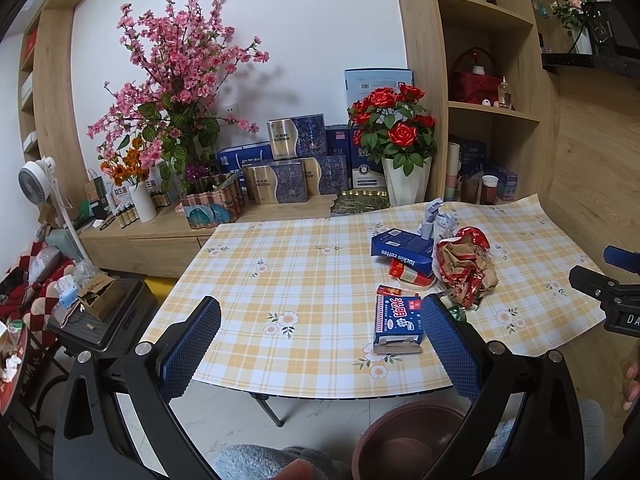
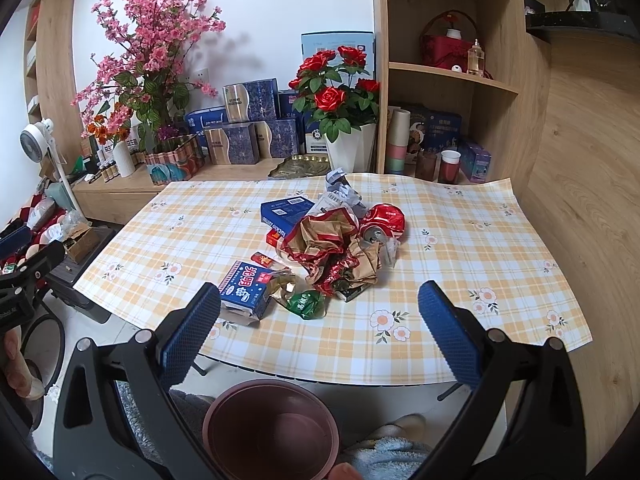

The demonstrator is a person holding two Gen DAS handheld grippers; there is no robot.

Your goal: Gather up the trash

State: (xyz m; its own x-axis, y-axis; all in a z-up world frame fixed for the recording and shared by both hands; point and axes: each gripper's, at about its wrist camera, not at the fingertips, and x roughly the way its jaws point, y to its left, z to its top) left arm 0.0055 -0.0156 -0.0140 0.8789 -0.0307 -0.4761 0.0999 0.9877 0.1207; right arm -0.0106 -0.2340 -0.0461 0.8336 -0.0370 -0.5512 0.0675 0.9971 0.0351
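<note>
A pile of trash lies on the checked tablecloth (image 2: 460,264): a blue milk carton (image 2: 246,290), a crumpled red-and-brown wrapper (image 2: 332,254), a crushed red can (image 2: 382,224), a dark blue coffee box (image 2: 286,212), a green wrapper (image 2: 306,304) and crumpled white paper (image 2: 340,190). The left wrist view shows the carton (image 1: 396,320), the wrapper (image 1: 466,270) and the coffee box (image 1: 402,248). My left gripper (image 1: 320,336) is open at the table's near edge, the carton just inside its right finger. My right gripper (image 2: 320,320) hangs open, nothing held. A brown bin (image 2: 272,428) stands below the table edge.
A wooden sideboard (image 2: 120,188) behind the table carries pink blossoms (image 2: 148,40), red roses in a white pot (image 2: 340,92) and blue gift boxes (image 2: 248,128). Shelves (image 2: 452,72) stand at the right. A white fan (image 1: 38,180) and a cluttered black case (image 1: 100,312) sit left.
</note>
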